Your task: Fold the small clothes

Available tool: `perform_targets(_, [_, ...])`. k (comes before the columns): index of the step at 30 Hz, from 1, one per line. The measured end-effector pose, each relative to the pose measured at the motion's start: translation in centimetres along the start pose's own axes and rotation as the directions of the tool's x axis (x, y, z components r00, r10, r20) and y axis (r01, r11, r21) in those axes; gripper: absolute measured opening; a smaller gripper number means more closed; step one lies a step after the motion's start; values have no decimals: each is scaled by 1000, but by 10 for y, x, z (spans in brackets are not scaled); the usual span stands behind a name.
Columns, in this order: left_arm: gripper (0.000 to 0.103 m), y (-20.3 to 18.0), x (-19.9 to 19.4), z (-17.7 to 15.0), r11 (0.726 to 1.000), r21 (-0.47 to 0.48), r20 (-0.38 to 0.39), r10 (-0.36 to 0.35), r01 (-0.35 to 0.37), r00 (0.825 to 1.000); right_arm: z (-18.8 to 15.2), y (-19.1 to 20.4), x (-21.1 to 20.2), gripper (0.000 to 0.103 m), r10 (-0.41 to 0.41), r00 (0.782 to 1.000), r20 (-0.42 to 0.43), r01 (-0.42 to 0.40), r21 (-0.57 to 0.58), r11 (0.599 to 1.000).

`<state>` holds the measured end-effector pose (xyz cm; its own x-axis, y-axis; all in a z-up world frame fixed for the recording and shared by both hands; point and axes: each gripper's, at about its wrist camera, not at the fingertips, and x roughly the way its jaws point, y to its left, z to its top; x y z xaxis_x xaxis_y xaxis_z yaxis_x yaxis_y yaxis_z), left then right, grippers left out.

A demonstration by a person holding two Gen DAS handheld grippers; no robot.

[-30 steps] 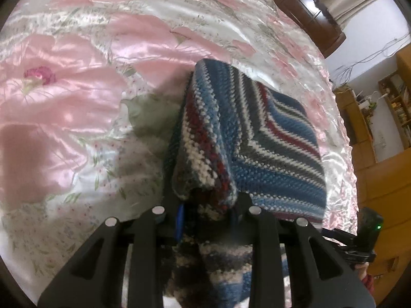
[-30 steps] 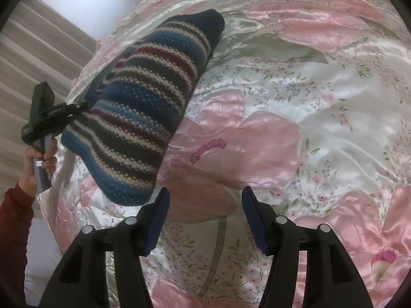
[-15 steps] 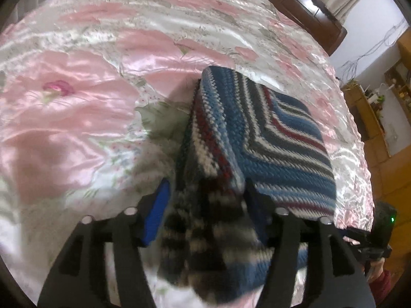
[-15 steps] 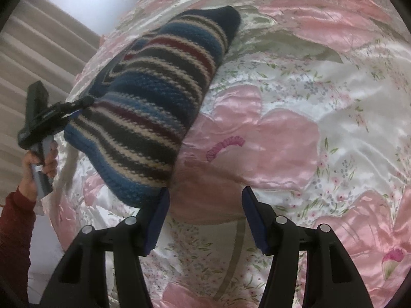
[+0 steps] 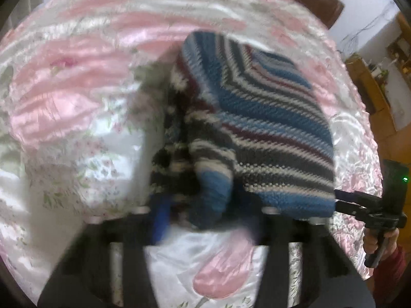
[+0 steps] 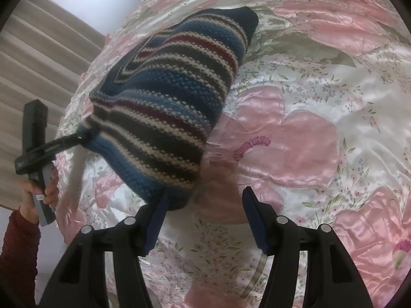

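Pink floral bedspread (image 6: pixel 321 133) under striped knit (image 6: pixel 167 107); left gripper (image 5: pixel 203 220) fingers blurred, right gripper (image 6: pixel 204 218) fingers spread.

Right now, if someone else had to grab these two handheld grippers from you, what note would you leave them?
Left gripper: the view is blurred, but the jaws look apart, with the near edge of the striped knit garment hanging between them; no firm grip is evident.
Right gripper: jaws open and holding nothing; the garment's near corner sits by one jaw.
The garment lies on the pink floral bedspread.
Done: it appears doubled over into a thick, roughly rectangular bundle.
Left: probably back both grippers off, then check whether it needs another fold or some tidying.
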<state>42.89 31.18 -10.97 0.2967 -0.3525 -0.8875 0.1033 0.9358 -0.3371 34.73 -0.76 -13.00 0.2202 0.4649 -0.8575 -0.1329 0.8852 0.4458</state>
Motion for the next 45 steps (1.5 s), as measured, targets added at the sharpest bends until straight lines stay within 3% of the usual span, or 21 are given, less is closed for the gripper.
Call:
perform_targets(3, [19,9,-7,0,999,-22,16,-48,49,999,2,3,-2,60,-4,1000,5,4,-1,1000])
perform_targets(10, [18,32,-12,-8,997,-34,32,-73,74,997,5,3,6,60,28,1000,-4,-28,19,999])
perform_targets(13, [20,34,3,-10,999,-1,33,-47,48,998,6,0,15,61,59,998,-20,-58,53,997])
perform_targets(16, [22,42,10,-9,997,-38,33,-73,74,997,8,-2,22,61,90,996,-26,-87,81,993])
perform_targets(21, [28,40,8,-10,998,0,30,-59,59,998,8,3,16,62,155,988,-9,-153,113,982])
perform_targets(23, [30,41,10,-10,998,-3,29,-58,58,998,8,7,12,67,166,986,1,-165,106,981])
perform_targets(28, [34,48,12,-12,996,-40,36,-82,84,996,12,10,38,67,176,983,-56,-167,126,978])
perform_targets(30, [35,49,12,-13,995,-49,36,-87,89,996,11,7,51,64,213,974,-76,-198,166,966])
perform_targets(35, [36,46,11,-13,995,-54,25,-83,84,996,9,-6,55,26,307,949,-76,-282,240,929])
perform_targets(40, [42,24,11,-18,996,-21,10,-81,82,997,11,3,19,23,231,973,-27,-224,154,962])
perform_targets(45, [52,21,25,-25,997,-26,0,-79,79,997,6,1,47,24,128,986,-109,-111,147,983])
